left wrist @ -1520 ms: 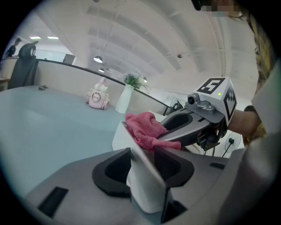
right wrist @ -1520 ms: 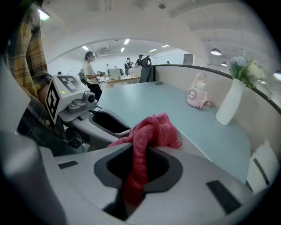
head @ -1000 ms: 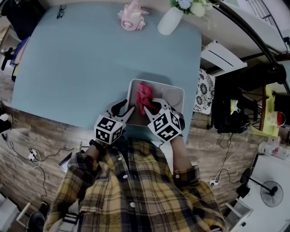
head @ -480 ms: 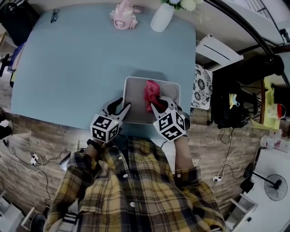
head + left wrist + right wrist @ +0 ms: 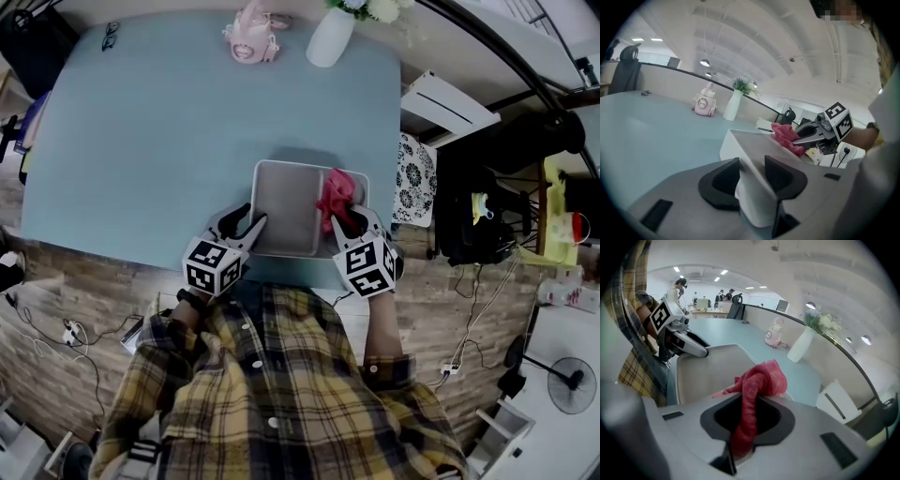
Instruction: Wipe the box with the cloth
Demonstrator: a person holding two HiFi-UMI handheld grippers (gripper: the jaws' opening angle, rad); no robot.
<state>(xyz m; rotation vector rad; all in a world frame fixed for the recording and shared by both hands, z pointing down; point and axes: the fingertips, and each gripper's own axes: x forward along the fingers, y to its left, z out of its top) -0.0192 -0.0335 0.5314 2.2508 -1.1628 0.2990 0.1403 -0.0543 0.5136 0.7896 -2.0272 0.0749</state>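
A white shallow box (image 5: 291, 208) lies near the front edge of the light blue table (image 5: 169, 122). My left gripper (image 5: 246, 225) is shut on the box's near left corner; in the left gripper view the box's wall (image 5: 754, 187) stands between the black pads. My right gripper (image 5: 345, 223) is shut on a red cloth (image 5: 334, 192), which rests on the box's right side. In the right gripper view the cloth (image 5: 757, 385) is bunched between the jaws, over the box's floor (image 5: 710, 373).
A pink toy (image 5: 249, 42) and a white vase with flowers (image 5: 330, 39) stand at the table's far edge, glasses (image 5: 111, 36) at the far left corner. To the right of the table are a white unit (image 5: 445, 98) and dark clutter.
My right gripper has slid the red cloth from the box's middle to its right side. The left gripper has kept its hold on the box's corner.
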